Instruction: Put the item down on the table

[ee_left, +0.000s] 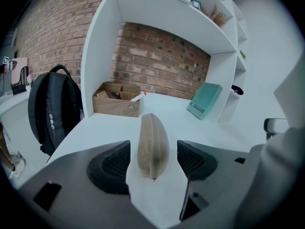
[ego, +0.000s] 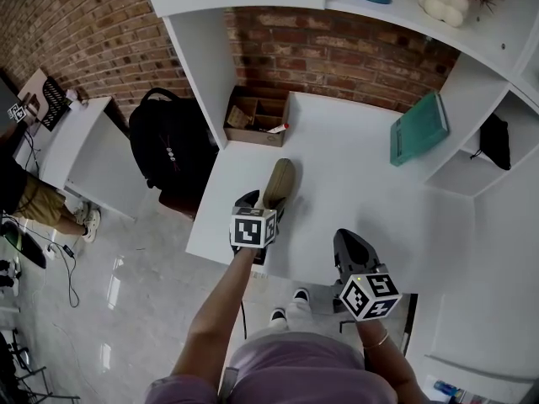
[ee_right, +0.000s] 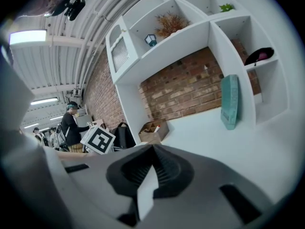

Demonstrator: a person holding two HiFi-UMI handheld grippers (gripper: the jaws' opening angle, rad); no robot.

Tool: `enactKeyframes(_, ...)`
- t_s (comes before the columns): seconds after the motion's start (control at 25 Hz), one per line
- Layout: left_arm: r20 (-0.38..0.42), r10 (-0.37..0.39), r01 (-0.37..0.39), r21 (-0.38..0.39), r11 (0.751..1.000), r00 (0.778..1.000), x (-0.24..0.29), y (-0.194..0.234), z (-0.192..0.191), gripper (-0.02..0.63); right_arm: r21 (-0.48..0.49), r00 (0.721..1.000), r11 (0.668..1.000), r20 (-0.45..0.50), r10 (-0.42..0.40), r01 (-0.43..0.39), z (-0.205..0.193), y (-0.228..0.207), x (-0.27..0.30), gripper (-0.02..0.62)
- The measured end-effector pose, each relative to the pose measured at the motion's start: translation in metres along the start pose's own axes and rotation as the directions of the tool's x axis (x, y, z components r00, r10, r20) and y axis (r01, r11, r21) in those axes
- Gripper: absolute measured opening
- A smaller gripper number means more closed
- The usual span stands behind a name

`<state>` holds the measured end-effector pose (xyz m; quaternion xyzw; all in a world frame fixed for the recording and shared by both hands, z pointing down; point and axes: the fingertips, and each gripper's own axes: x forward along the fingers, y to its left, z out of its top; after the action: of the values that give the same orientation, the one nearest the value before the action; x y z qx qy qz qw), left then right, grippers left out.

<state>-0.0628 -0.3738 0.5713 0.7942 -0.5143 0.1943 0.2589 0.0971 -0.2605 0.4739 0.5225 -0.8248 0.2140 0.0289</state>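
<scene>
Left gripper (ee_left: pixel 153 160) jaws wide, pads clear of tan pouch (ee_left: pixel 152 137) resting on table (ee_left: pixel 171 106): release looks complete. Right gripper (ee_right: pixel 151 170) closed, empty.

Item: one tan, oblong soft case (ee_left: pixel 152 144), rounded at both ends. We find it set down on the white table (ego: pixel 362 200), balanced on its narrow edge, seam uppermost, long axis running toward the brick wall (ego: pixel 337 53), near the table's front edge.
</scene>
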Motion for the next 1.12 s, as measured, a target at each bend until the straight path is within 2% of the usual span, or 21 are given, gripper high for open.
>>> enactKeyframes(0.24,0.061,-0.012,0.013,-0.014,1.0,0.998,-0.03,-0.004,0.005,0.298,-0.008,1.0,1.0,0.001,0.02,-0.02,-0.001,0.009,0.0,0.002)
enactKeyframes(0.84,0.16,0.022,-0.018,-0.028,0.999,0.987,-0.103,-0.007,-0.002,0.174,-0.05,0.998,0.997,-0.009,0.056,-0.057,-0.006,0.034,-0.003,0.002)
enactKeyframes(1.12,0.177,0.02,-0.015,-0.027,1.0,0.984,-0.133,-0.012,-0.016,0.122,-0.063,0.998,0.996,-0.012,0.066,-0.066,-0.009,0.045,-0.009,0.002)
